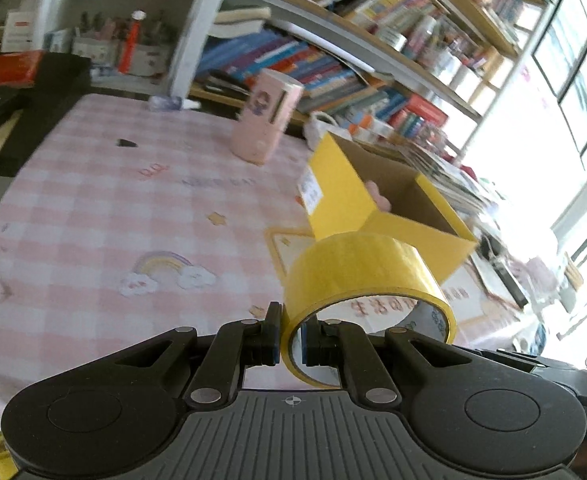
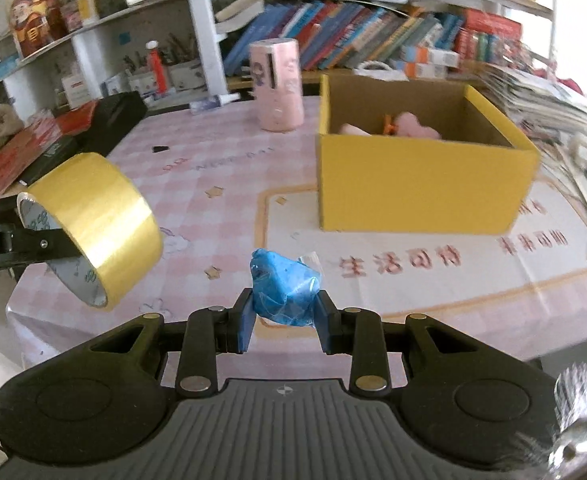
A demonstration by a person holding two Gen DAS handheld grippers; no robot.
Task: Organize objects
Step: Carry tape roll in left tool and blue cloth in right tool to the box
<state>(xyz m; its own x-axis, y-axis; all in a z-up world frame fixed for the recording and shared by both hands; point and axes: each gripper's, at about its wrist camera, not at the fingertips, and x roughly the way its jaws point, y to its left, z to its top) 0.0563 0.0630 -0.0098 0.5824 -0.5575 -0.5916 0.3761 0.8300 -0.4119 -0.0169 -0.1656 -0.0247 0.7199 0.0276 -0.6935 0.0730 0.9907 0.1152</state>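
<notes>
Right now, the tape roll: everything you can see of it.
The tape roll is a wide ring of glossy, translucent yellow packing tape on a white printed core. The left gripper is shut on its wall, one finger inside the ring, one outside. It hangs tilted in the air above the pink checked tablecloth, short of the yellow box, touching nothing else.
</notes>
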